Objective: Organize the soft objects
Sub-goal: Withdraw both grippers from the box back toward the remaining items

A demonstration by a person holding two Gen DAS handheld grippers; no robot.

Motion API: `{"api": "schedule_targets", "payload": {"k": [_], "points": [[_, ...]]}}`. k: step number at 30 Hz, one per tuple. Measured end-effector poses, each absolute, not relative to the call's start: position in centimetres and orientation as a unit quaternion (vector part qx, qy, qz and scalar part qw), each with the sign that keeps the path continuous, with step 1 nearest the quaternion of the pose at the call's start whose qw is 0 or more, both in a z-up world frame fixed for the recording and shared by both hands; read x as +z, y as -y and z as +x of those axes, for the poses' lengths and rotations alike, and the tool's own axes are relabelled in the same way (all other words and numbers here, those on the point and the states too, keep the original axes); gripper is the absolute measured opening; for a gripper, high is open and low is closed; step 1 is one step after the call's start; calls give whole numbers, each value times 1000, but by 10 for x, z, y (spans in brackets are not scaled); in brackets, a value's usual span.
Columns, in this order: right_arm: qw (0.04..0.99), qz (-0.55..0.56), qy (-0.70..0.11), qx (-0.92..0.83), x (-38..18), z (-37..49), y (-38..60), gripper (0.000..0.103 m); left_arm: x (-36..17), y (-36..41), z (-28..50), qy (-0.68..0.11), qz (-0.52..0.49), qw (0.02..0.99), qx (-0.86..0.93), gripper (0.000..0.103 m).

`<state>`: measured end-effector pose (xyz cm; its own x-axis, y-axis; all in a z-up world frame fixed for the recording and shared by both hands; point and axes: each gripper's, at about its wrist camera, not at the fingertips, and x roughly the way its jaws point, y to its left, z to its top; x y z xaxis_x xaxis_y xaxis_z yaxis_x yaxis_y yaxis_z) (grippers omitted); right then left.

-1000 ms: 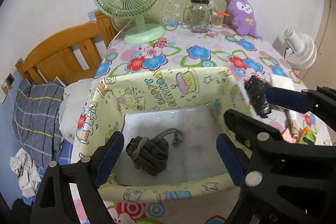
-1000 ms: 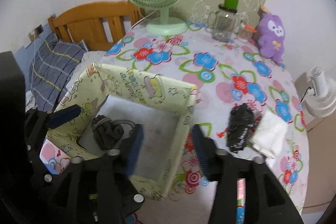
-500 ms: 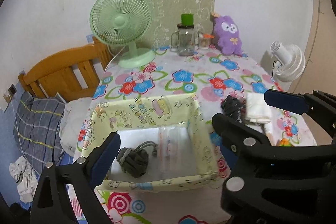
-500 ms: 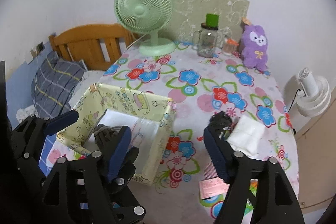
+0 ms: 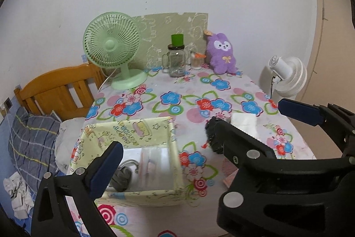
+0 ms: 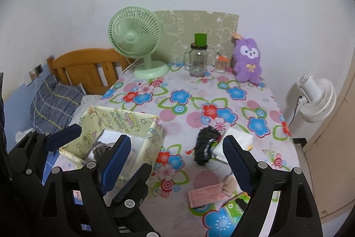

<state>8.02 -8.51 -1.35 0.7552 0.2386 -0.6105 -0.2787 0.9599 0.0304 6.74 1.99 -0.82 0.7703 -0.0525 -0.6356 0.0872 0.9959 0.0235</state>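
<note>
A pale yellow cartoon-print fabric box [image 5: 142, 130] [image 6: 124, 119] stands at the table's near left. A dark grey rolled cloth [image 5: 121, 177] [image 6: 99, 147] and a clear packet [image 5: 153, 168] lie inside it. A black bundled cloth [image 6: 205, 146] [image 5: 214, 132] lies on the tablecloth right of the box, beside a white folded cloth [image 6: 238, 139] [image 5: 244, 120]. My left gripper [image 5: 175, 161] is open and empty, high above the box. My right gripper [image 6: 177, 161] is open and empty, high above the table between box and black cloth.
A green desk fan [image 6: 137, 37], a glass jar with green lid [image 6: 198, 59], a small cup [image 6: 220, 63] and a purple plush [image 6: 247, 59] stand at the back. A pink packet [image 6: 206, 194] lies near the front. A bed [image 6: 66, 86] is left, a white fan [image 6: 315, 99] right.
Both grippers have pulled up and back from the box, so the whole table shows. A clear packet now lies in the box next to the grey cloth.
</note>
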Motion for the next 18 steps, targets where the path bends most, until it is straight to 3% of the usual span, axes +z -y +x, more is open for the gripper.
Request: {"api": "schedule_targets", "payload": {"k": [13, 18], "points": [[958, -21, -271, 93, -13, 58, 129, 102, -9, 18, 58, -318, 17, 946, -59, 103], [959, -13, -272, 82, -22, 57, 143, 103, -16, 31, 57, -318, 23, 946, -59, 103]]}}
